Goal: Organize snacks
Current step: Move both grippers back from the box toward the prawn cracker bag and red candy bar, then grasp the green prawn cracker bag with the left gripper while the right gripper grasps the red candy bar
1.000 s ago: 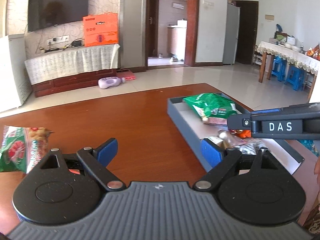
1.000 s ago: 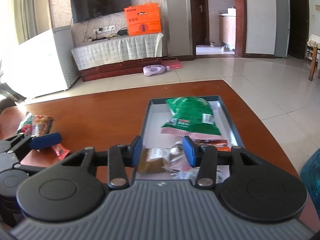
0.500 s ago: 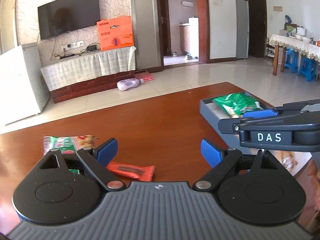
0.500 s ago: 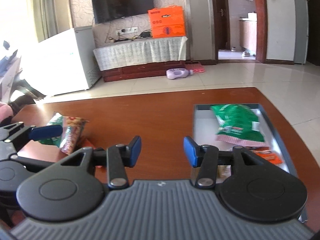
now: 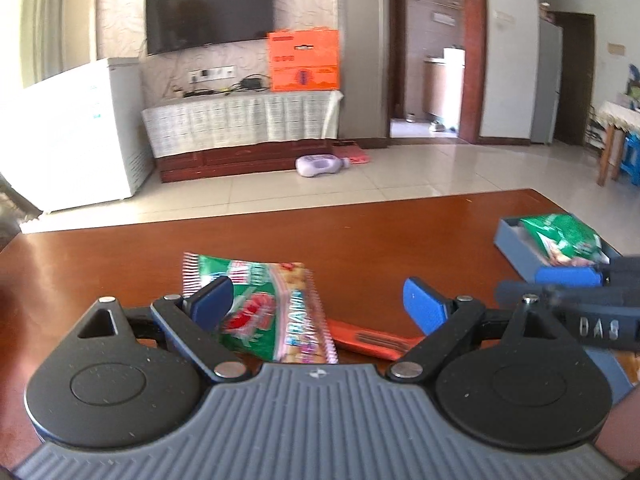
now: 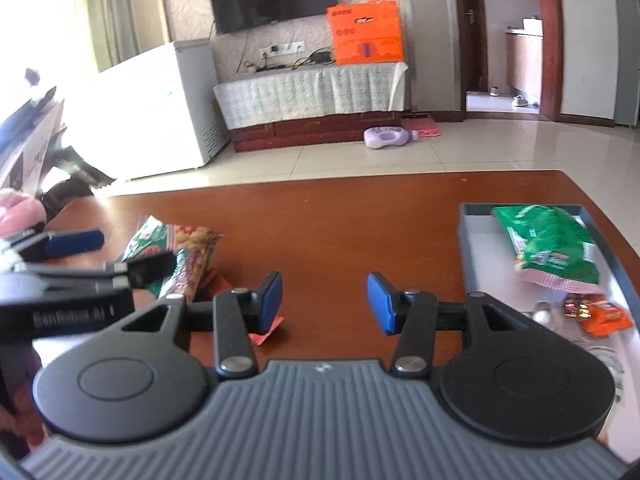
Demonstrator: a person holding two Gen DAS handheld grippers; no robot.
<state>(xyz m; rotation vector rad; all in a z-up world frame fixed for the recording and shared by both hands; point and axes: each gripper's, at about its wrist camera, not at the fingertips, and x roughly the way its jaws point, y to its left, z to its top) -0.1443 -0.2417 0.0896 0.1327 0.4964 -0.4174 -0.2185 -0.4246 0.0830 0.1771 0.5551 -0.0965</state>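
On the brown wooden table [image 5: 360,236], entry one: a green-and-red peanut snack packet [image 5: 264,308], lying flat just ahead of the left gripper [image 5: 316,300], whose blue pads stood spread wide and held nothing. Entry two: an orange wrapped bar [image 5: 372,338], flat on the wood, partly tucked under the packet's right edge and reaching toward the right-hand pad.

Change noted: a second earlier the left camera faced the grey tray [image 6: 466,236] with the packet off at the far left; it had since swung left, so both loose items sat between the open fingers. The right gripper [image 6: 324,302] had likewise drawn back from over the tray, where it had stood around a small wrapped sweet, and was parted and empty above bare wood. Judgement: one deposit looks finished, and these two items seem the next to collect.

Tray contents, at the table's right end: a green snack bag [image 6: 552,244], a small orange packet [image 6: 606,316], and silvery wrapped sweets, too blurred to count.

Obstructions: the bar's overlap with the packet may cause one to drag the other; the two grippers stood close side by side and could foul each other.

Surroundings: wall television [image 5: 208,20], orange carton [image 5: 304,60], white chest freezer [image 5: 76,136], purple bottle [image 5: 320,165] on the tiled floor.
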